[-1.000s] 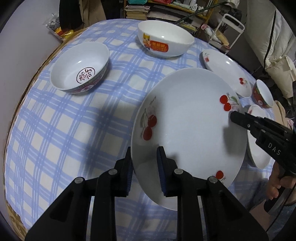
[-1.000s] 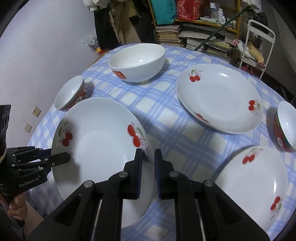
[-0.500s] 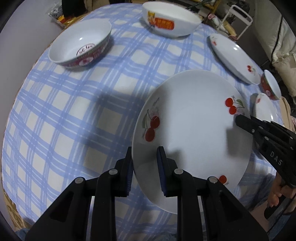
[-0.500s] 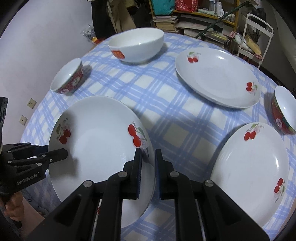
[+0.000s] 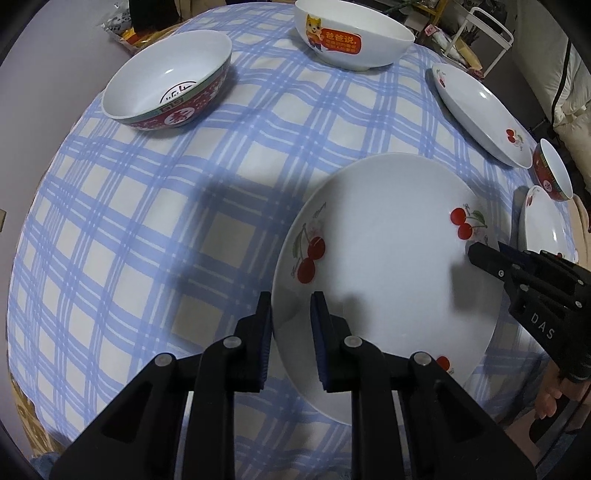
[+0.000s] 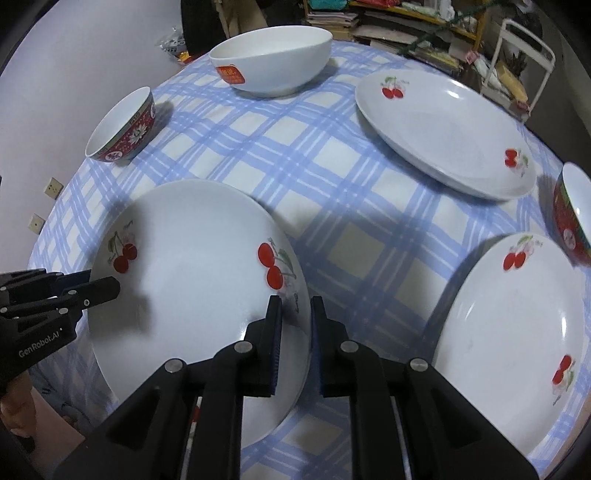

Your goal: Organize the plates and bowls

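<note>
A: Where's the cherry plate (image 5: pixel 388 258) rel. to the grippers?
B: Closest thing in both views. Left gripper (image 5: pixel 291 332) pinches its near rim, one finger on top, one under; right gripper (image 6: pixel 295 332) clamps the opposite rim the same way. Plate hangs btwn the two, over the near edge of the checked tablecloth (image 5: pixel 147 229), casting a shadow on it.

A: Both clenched on it?
B: Yes, both, rim btwn the pads.

A: Farther out?
B: Left view: red-patterned bowl (image 5: pixel 168 85) at far left, white bowl w/ cartoon sticker (image 5: pixel 354 33) at the back. Second cherry plate (image 5: pixel 480 110) back right, small red bowl (image 5: pixel 552 173) just beside it, third plate (image 5: pixel 546 229) below that, mostly behind the right gripper.

A: Right view adds anything?
B: Shows that third plate (image 6: pixel 513 332) whole, near right, plus a cluttered shelf (image 6: pixel 388 22) beyond the table. Sticker's cartoon only shows in the left view.
</note>
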Tool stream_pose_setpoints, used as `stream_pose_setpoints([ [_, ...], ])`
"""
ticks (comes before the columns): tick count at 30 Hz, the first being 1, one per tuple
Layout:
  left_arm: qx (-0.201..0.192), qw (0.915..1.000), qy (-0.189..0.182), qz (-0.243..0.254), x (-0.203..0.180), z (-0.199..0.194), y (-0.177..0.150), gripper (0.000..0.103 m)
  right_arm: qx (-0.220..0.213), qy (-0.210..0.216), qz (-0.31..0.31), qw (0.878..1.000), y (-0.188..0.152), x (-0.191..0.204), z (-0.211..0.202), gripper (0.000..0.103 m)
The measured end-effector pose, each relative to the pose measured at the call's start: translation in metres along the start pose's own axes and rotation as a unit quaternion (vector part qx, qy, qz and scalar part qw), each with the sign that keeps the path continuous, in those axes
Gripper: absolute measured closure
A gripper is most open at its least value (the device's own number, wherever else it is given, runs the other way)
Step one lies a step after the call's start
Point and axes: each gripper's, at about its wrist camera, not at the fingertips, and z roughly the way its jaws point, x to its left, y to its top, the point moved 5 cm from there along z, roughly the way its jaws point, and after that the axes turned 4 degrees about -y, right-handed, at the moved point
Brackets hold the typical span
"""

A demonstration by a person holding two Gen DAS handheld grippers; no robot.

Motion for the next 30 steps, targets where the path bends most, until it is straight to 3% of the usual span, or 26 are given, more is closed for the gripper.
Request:
stream_pose_setpoints([
  [13,0.0,1.0,-0.001,-0.003,0.002,-0.001,-0.001,0.083,0.0,-0.011,-0.005,1.0,-0.003,0.004,0.001,0.087],
  [17,-0.022,0.9994,0.026,-0.001,0.004,-0.011,0.001,0.082,-0.017,-0.031,-0.015,0.999,0.001,0.002,-0.008,0.087],
  [25,-0.076,0.9951,0.062,0.014,-0.007,-0.041,0.014,0.079,-0.068,-0.02,0.028,0.997,0.012,-0.025,-0.046,0.087],
  [28,-0.092,0.9921,0.079,0.033,-0.021,-0.05,0.023,0.075,-0.086,-0.023,0.056,0.995,0.017,-0.048,-0.063,0.087],
  [30,-0.098,0.991,0.08,0.043,-0.034,-0.053,0.03,0.066,-0.091,-0.017,0.073,0.993,0.019,-0.06,-0.071,0.086],
])
